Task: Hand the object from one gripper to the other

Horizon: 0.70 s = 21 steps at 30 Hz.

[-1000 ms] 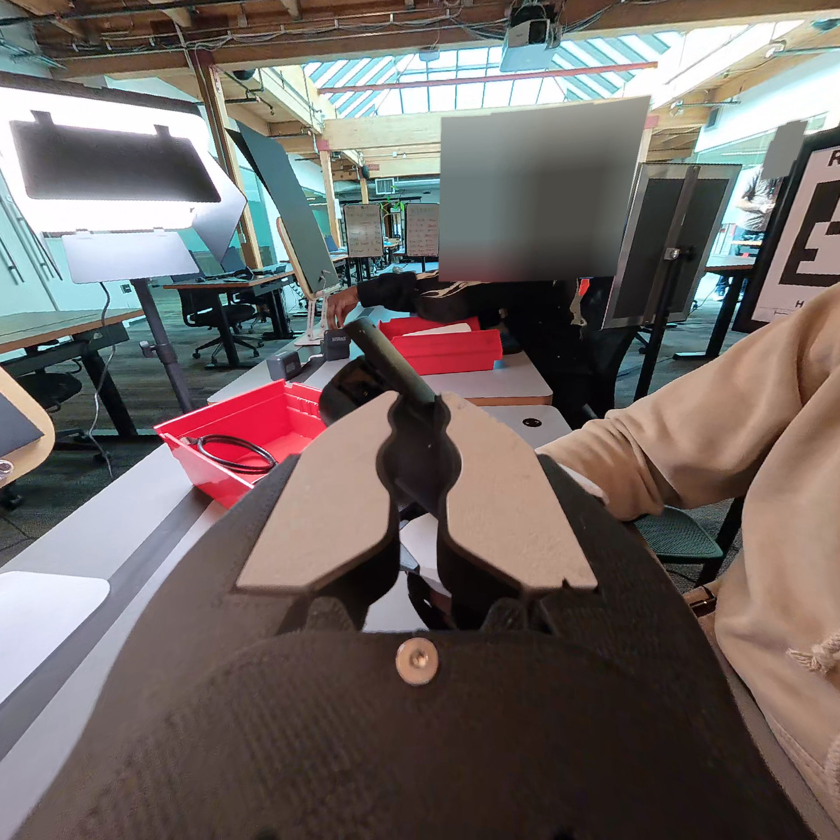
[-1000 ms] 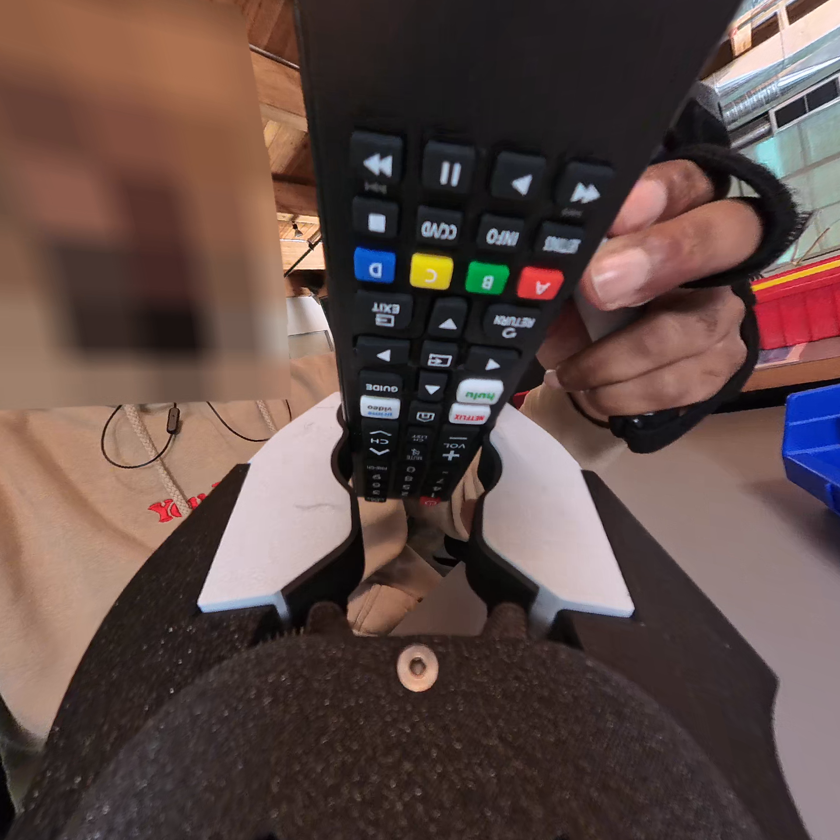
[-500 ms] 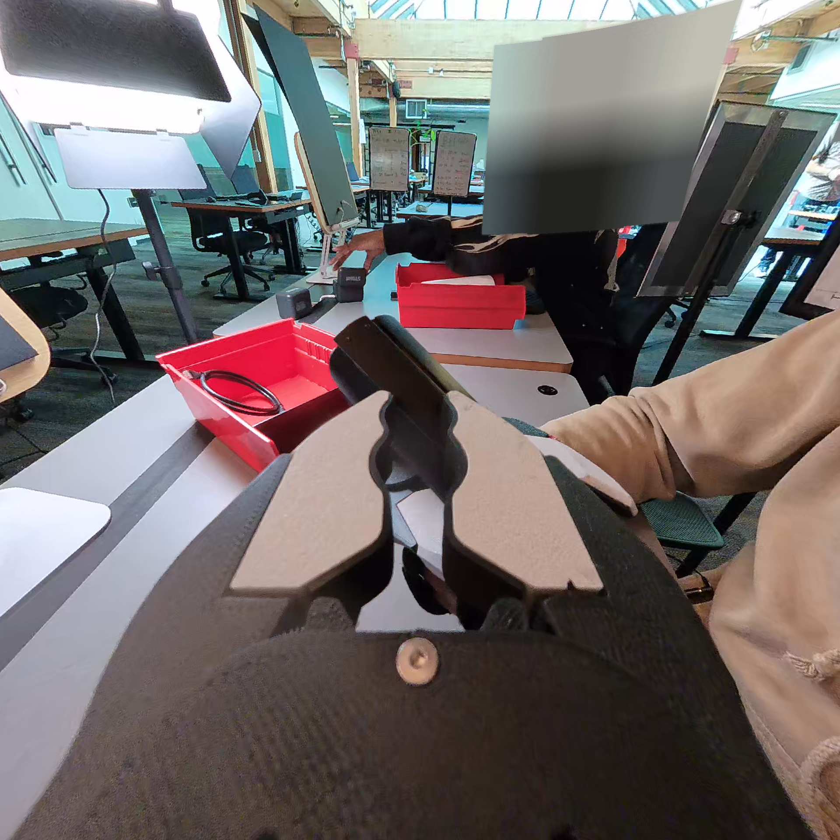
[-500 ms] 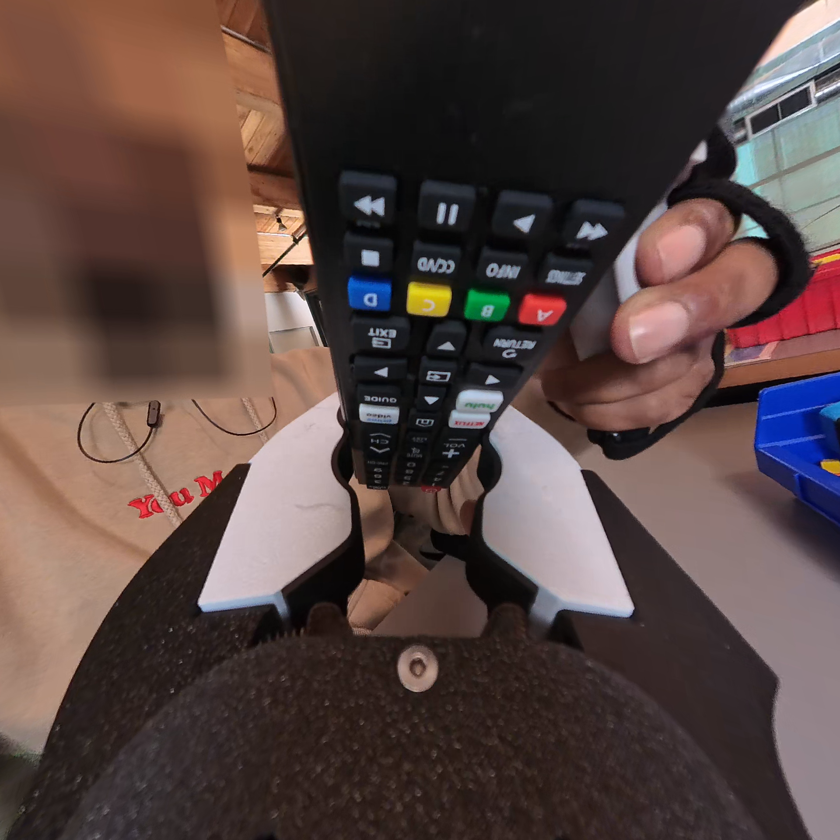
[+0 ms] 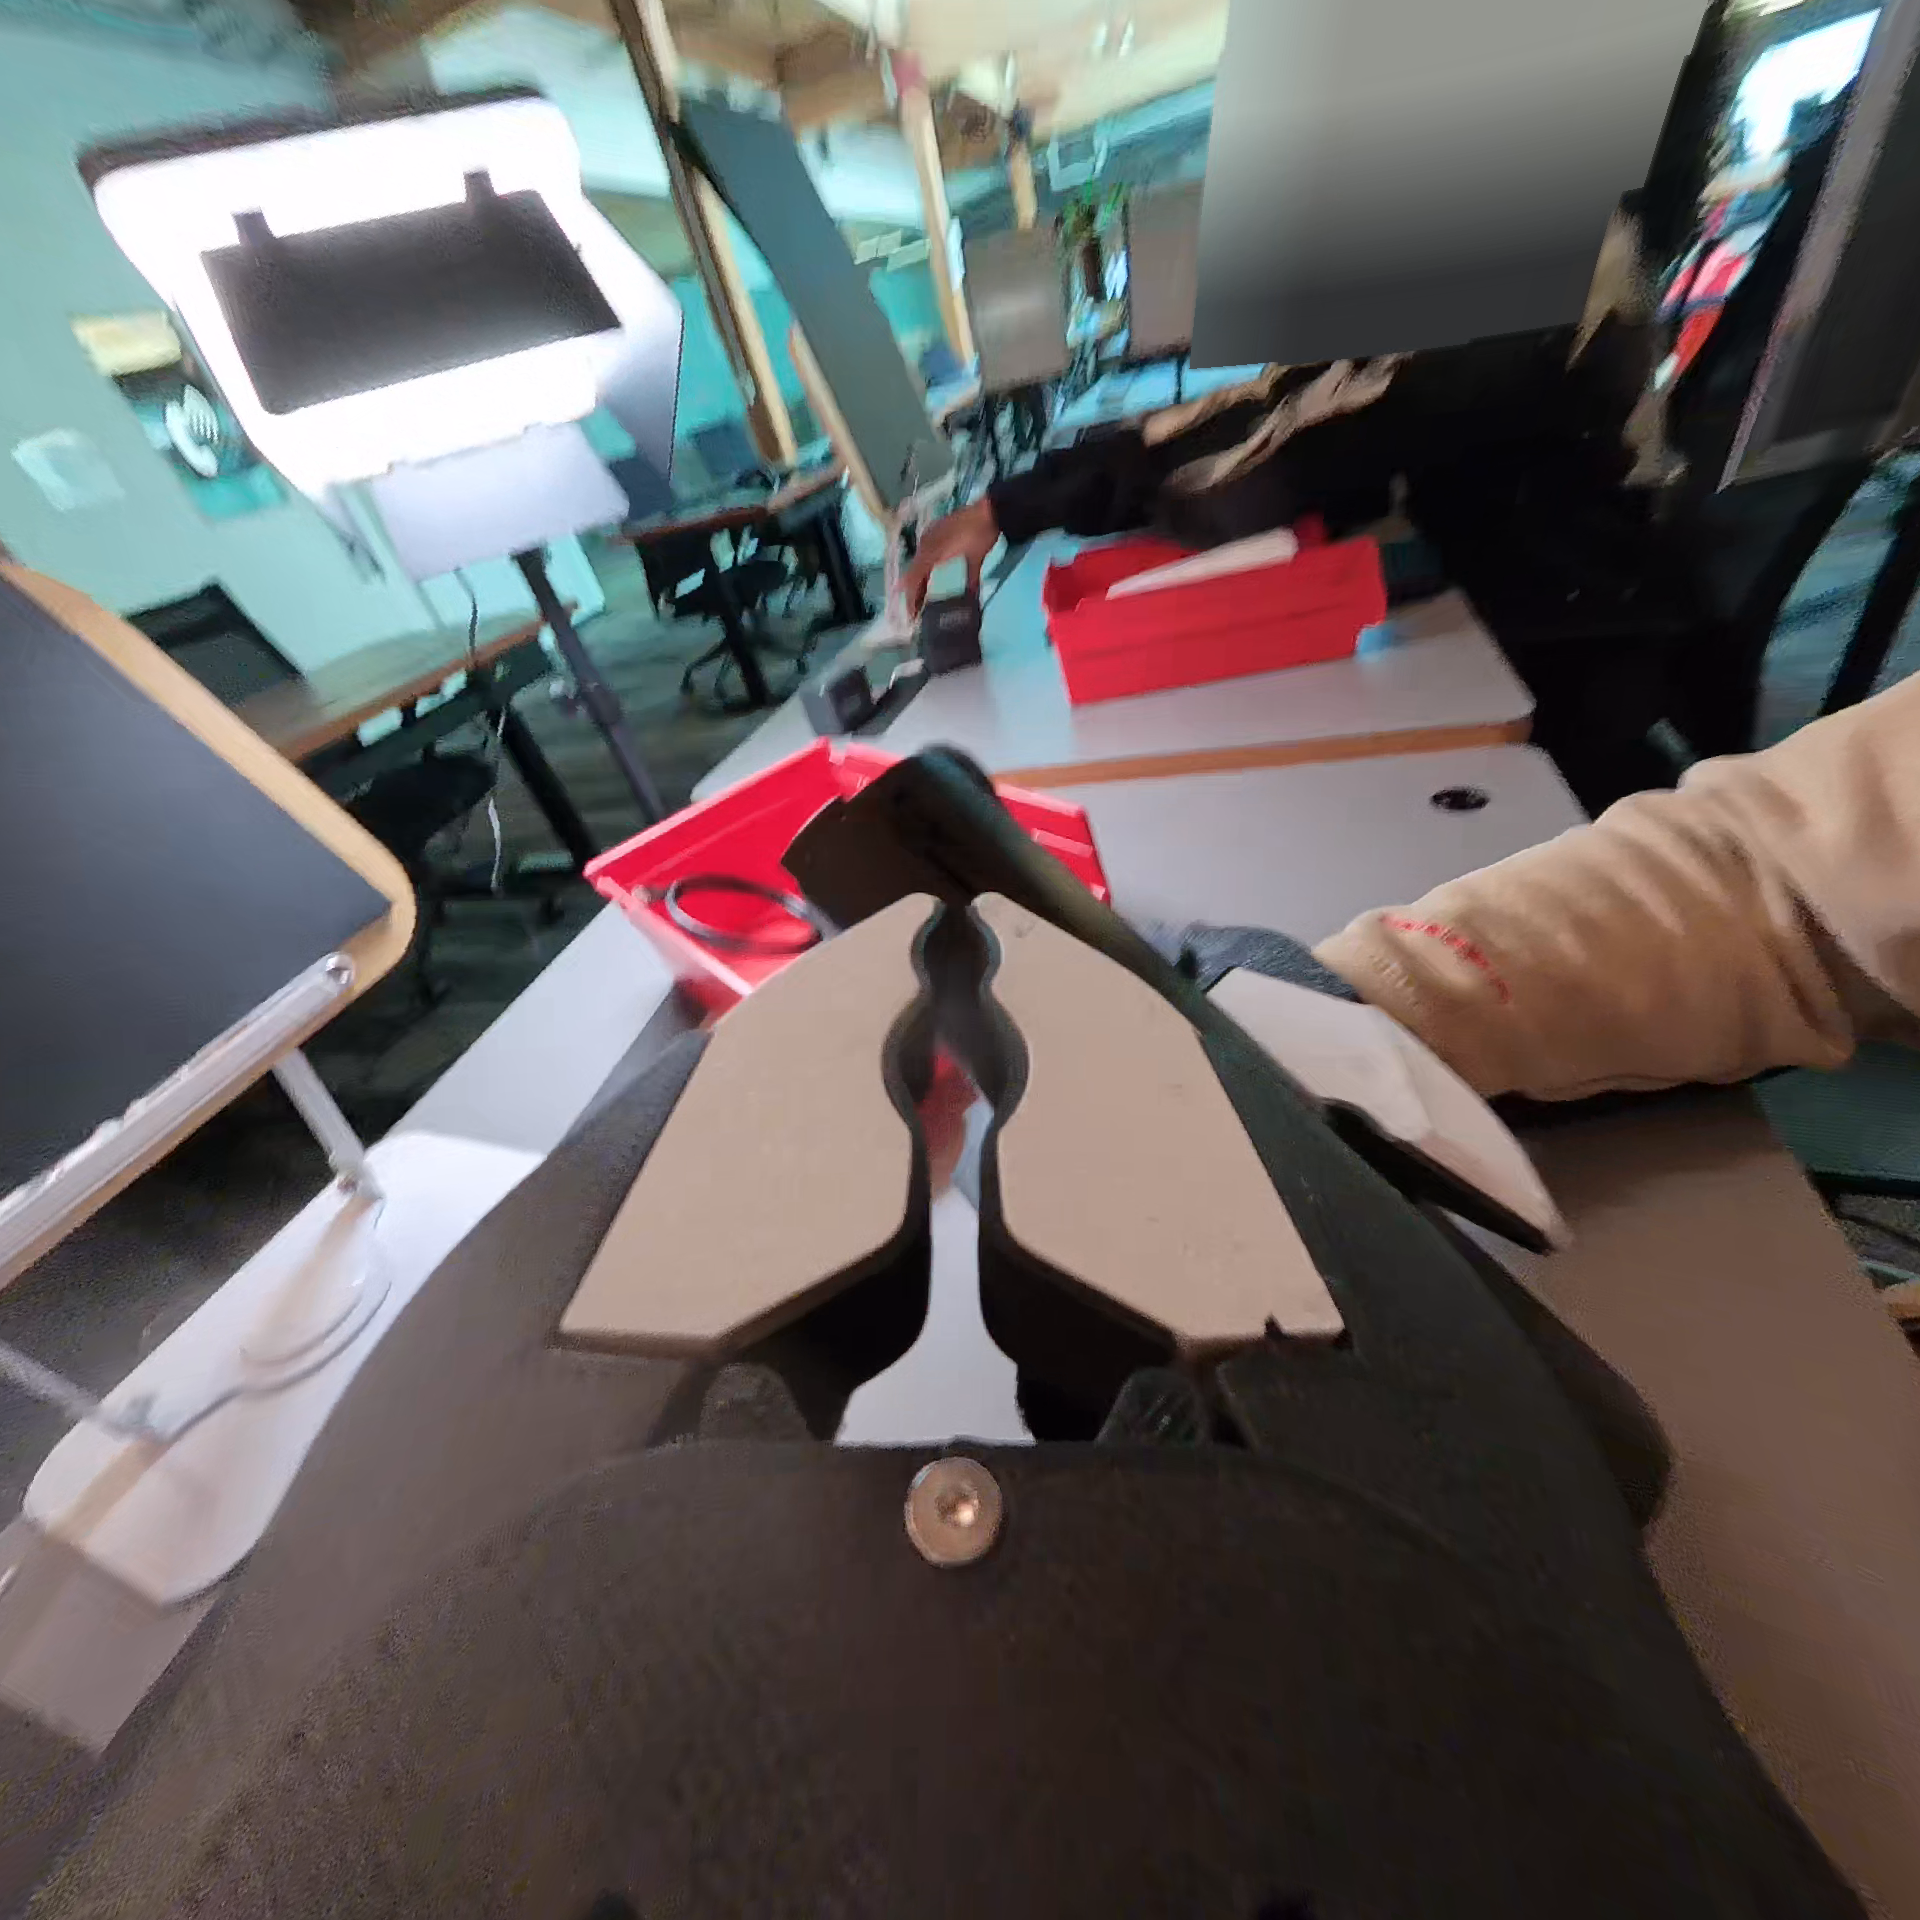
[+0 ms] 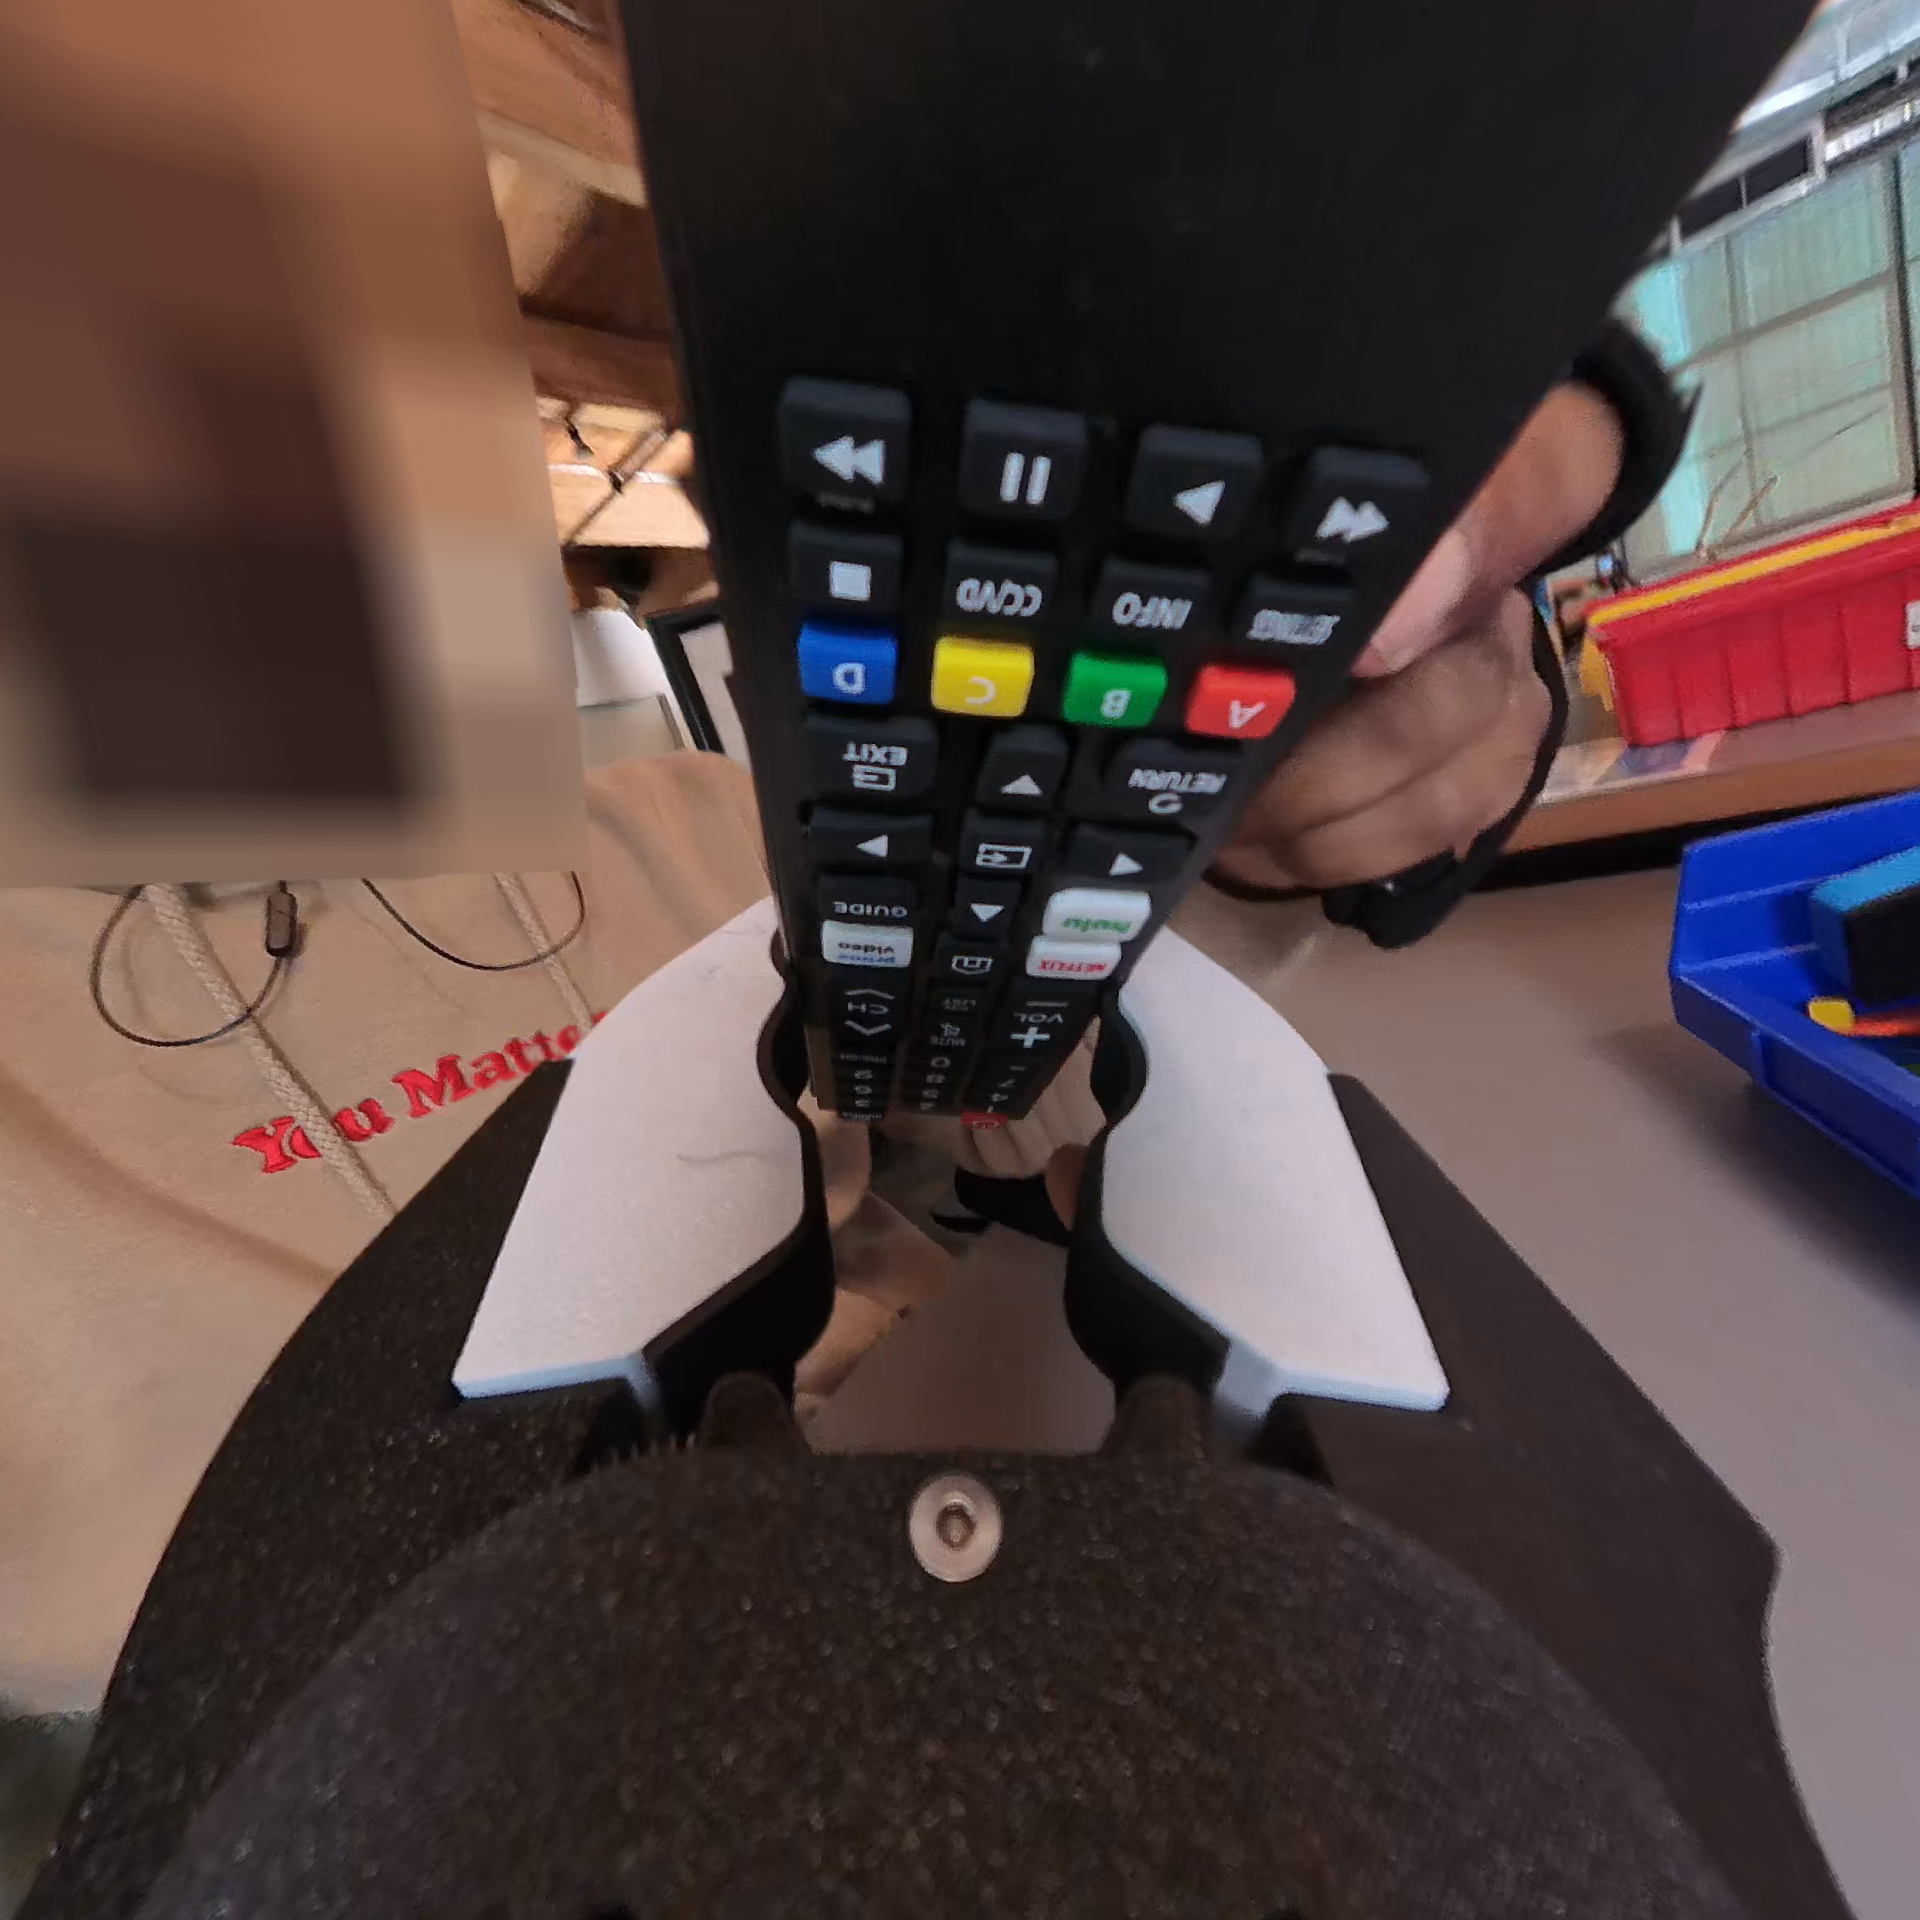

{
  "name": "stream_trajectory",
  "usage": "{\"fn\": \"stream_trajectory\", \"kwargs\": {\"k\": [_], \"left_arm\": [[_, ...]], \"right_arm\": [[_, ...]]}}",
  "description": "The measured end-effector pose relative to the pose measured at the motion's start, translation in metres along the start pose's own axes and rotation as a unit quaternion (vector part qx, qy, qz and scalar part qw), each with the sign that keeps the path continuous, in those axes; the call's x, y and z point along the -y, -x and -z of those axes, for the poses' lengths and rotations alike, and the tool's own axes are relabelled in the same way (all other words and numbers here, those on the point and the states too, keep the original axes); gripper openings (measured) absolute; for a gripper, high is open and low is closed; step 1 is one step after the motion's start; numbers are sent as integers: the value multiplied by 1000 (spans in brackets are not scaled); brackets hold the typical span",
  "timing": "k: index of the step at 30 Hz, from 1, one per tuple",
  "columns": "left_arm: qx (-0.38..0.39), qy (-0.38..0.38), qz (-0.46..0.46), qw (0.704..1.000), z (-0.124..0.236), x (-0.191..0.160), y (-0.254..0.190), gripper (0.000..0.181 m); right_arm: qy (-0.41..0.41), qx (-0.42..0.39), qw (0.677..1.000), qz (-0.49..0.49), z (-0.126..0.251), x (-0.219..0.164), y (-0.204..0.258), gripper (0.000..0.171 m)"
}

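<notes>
A black remote control point(image 6: 1039, 312) with coloured buttons stands up out of my right gripper point(image 6: 951, 997), which is shut on its lower end. In the left wrist view the remote point(image 5: 935, 821) slants up from the right gripper's white finger point(image 5: 1382, 1091) and passes just beyond my left gripper point(image 5: 953, 920). The left jaws are almost together with nothing between them; red shows through the gap. A gloved hand point(image 6: 1434, 727) sits behind the remote in the right wrist view.
A red bin point(image 5: 717, 862) holding a black cable loop lies just past the left gripper on the grey table point(image 5: 1299, 852). A second red bin point(image 5: 1205, 623) sits farther back. A blue bin point(image 6: 1787, 1018) is at the right. A panel on a stand point(image 5: 156, 883) is at the left. Some 9 centimeters of space lies between my two pairs of fingers.
The left gripper has come off the remote and closed, and its view has swung and blurred. The right gripper stays shut on the remote; the hand behind it has drawn back.
</notes>
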<state>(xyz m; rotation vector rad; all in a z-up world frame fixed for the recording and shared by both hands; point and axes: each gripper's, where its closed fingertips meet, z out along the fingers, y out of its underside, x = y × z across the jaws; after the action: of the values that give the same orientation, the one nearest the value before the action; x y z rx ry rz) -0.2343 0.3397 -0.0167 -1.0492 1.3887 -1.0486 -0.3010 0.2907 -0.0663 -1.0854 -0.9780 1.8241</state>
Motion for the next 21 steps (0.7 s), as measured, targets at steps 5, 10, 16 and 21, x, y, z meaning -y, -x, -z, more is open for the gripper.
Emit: {"fn": "stream_trajectory", "kwargs": {"k": [5,10,16,21], "left_arm": [[-31,17,35,999,-4,-6,-9,0],[-61,-15,67,996,-2,-2,-11,1],[-29,-15,130,991,8,-2,13,26],[-95,26,229,968,-2,-20,0,24]], "right_arm": [[55,-23,998,5,-5,-15,-5,53],[47,-12,999,5,-4,-11,0,53],[36,-12,999,16,-2,-5,1,53],[58,-31,998,13,1,-15,-8,53]]}}
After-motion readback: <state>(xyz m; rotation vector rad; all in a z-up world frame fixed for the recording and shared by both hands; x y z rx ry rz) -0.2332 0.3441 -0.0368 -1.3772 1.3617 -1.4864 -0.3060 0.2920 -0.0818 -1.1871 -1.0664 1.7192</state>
